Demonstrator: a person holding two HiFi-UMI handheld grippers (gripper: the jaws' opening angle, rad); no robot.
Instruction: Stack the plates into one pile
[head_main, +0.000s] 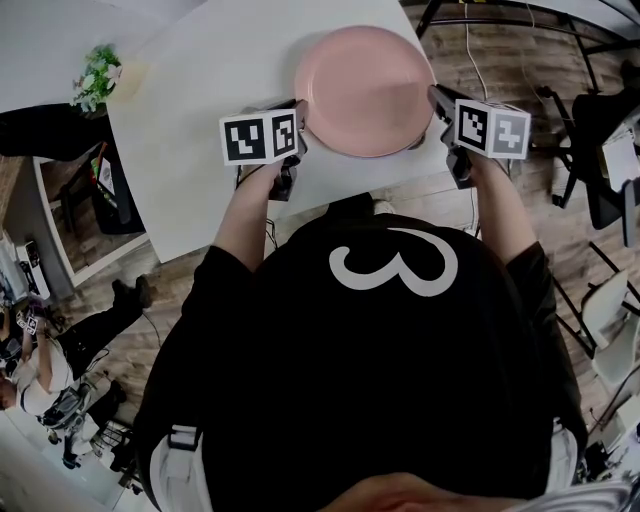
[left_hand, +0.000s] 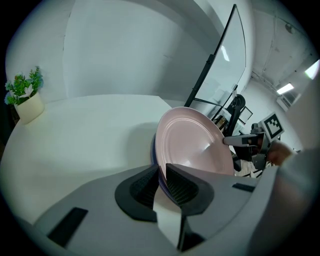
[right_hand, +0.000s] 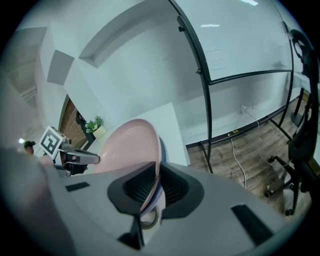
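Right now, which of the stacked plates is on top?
The pink plate. Its whole face is in view, while the blue plate lies under it and shows only as a thin rim along its edge.

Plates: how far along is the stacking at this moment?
Done: the pink plate sits on a bluish plate. In hand: the left claw and right claw clamp opposite rims of that pair at the white table. Left: no other loose plate shows, so probably only releasing the pile.
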